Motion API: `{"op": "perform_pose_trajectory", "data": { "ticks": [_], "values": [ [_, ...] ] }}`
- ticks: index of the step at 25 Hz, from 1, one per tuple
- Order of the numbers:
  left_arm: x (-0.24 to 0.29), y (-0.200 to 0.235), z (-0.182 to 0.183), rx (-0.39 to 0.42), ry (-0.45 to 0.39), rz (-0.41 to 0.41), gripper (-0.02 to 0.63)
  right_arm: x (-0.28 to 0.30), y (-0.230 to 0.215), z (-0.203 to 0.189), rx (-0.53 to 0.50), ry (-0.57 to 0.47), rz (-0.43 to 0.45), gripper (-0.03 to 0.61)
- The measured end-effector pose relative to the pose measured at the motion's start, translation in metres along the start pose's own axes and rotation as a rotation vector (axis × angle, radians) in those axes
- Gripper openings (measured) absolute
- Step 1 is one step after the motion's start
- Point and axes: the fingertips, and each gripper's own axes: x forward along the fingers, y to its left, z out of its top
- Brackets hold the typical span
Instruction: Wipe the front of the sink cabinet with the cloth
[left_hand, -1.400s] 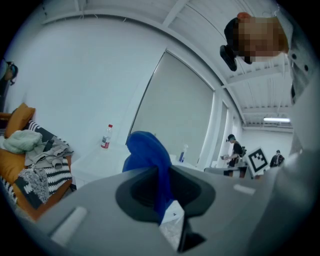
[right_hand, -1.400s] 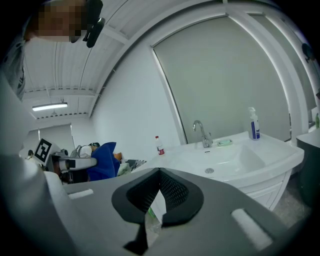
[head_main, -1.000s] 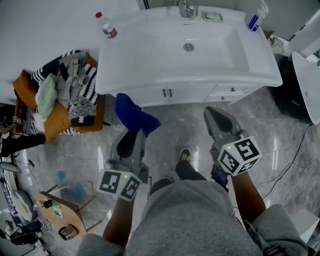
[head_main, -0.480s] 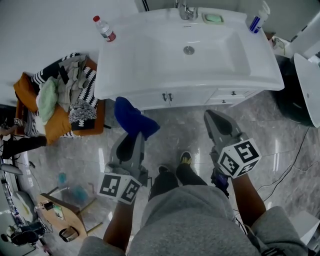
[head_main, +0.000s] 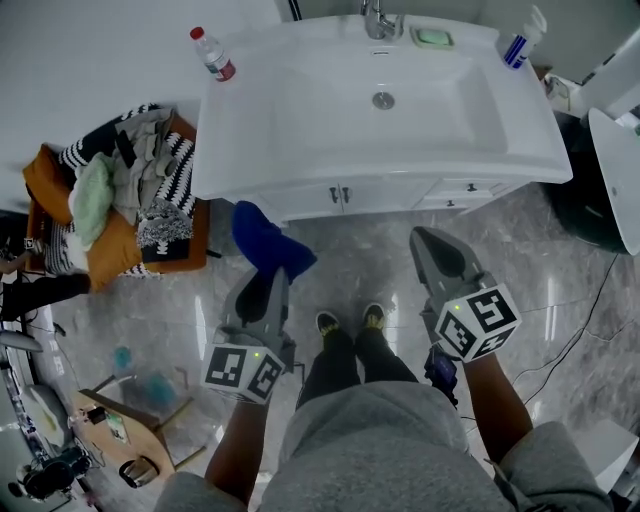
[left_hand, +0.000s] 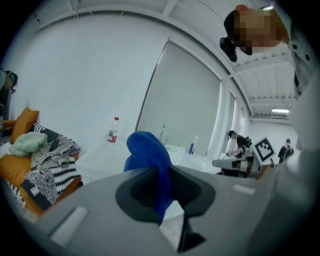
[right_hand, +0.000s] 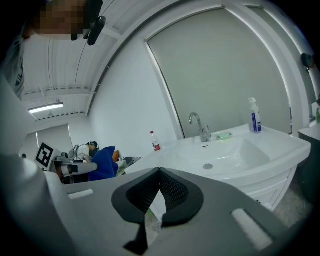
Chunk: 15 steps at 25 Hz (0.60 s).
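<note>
A blue cloth bunches out of my left gripper, which is shut on it; in the left gripper view the blue cloth rises between the closed jaws. It hangs just short of the white sink cabinet front, near its left end. The cabinet has two small door handles at its middle. My right gripper is shut with nothing in it, pointing at the cabinet's right half from a short way off. The white basin shows in the right gripper view.
A plastic bottle stands on the sink's left corner, a spray bottle at the back right, a soap dish by the tap. An orange chair piled with clothes sits left. A white toilet stands right. My feet are on grey tiles.
The view has shifted slightly and my feet have stepped closer together. The left gripper with the cloth sits a little nearer the cabinet's left end; the right gripper has barely moved.
</note>
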Motion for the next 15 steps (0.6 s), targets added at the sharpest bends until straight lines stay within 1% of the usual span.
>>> {"op": "perform_pose_trajectory", "data": {
  "ticks": [2,4,7,10,15],
  "values": [
    [0.002,0.011,-0.009,-0.005,0.022,0.014,0.060,0.004,0.001,-0.005,0.009,0.013,-0.017,0.000],
    [0.005,0.022,-0.018,-0.028,0.040,0.031,0.060,0.011,0.000,-0.010,0.020,0.025,-0.032,0.000],
    [0.010,0.038,-0.032,-0.051,0.054,0.054,0.061,0.025,0.001,-0.016,0.043,0.031,-0.034,0.000],
    [0.021,0.055,-0.048,-0.063,0.059,0.078,0.060,0.045,-0.002,-0.028,0.038,0.047,-0.041,0.000],
    [0.051,0.084,-0.088,-0.052,0.047,0.096,0.060,0.083,-0.006,-0.054,0.015,0.043,-0.004,0.000]
  ]
}}
